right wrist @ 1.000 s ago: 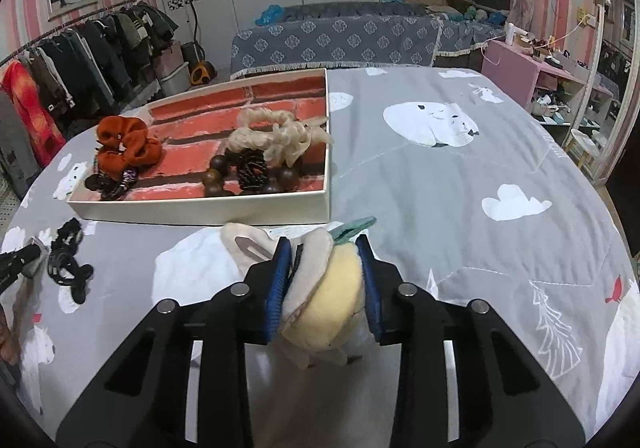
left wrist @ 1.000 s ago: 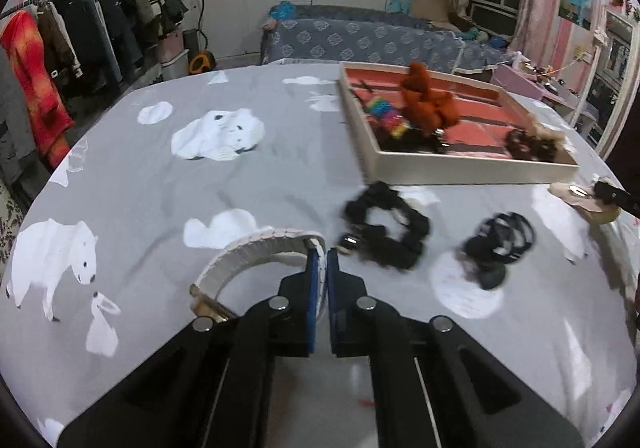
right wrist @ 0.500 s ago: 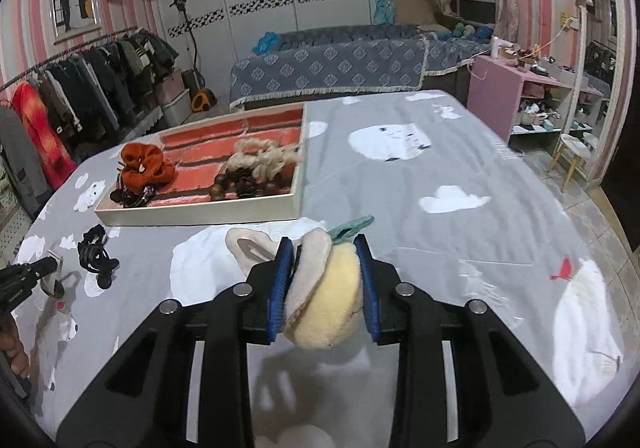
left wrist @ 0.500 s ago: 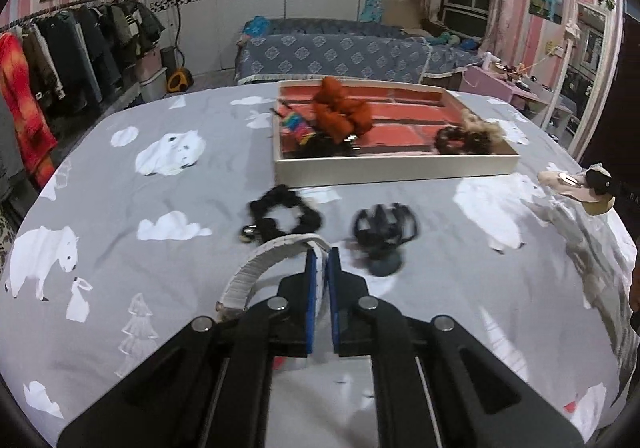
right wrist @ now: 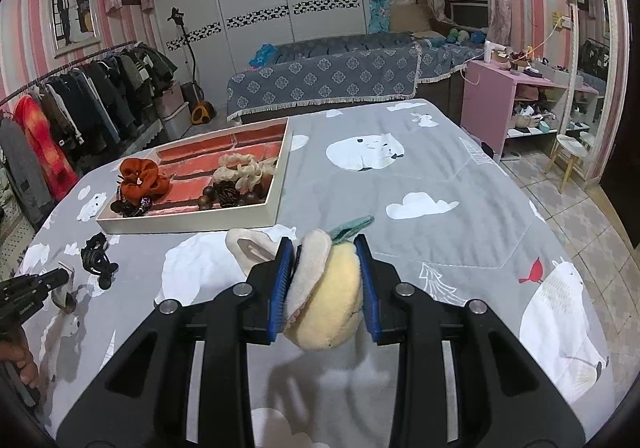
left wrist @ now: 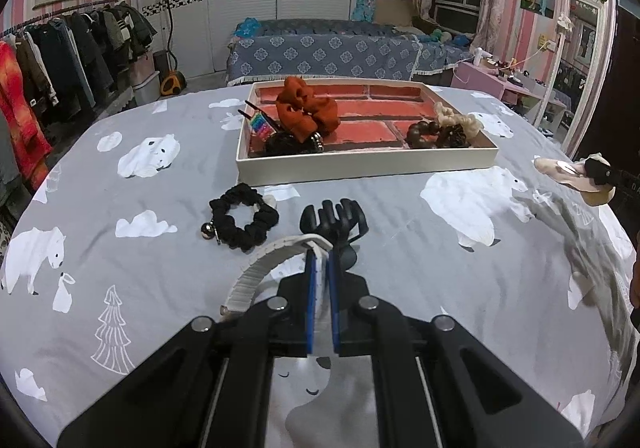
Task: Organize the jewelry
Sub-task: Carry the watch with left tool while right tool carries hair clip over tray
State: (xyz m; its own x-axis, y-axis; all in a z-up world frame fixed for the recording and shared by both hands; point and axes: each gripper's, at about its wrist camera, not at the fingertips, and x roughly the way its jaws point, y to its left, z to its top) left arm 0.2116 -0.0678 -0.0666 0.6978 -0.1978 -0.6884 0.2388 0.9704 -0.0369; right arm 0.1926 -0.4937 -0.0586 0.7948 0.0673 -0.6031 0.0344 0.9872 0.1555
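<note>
Both claws were drawn back and raised from the tabletop: the left claw [left wrist: 321, 262] was clamped on a white headband [left wrist: 267, 262], the right claw [right wrist: 323, 248] on a plush pear clip [right wrist: 326, 300], apparently destined for the tray [left wrist: 360, 166] near the far edge.

Dim indoor light, colours muted. Soft shadows fall toward six o'clock. Fisheye bending and black corners ring both views.
</note>
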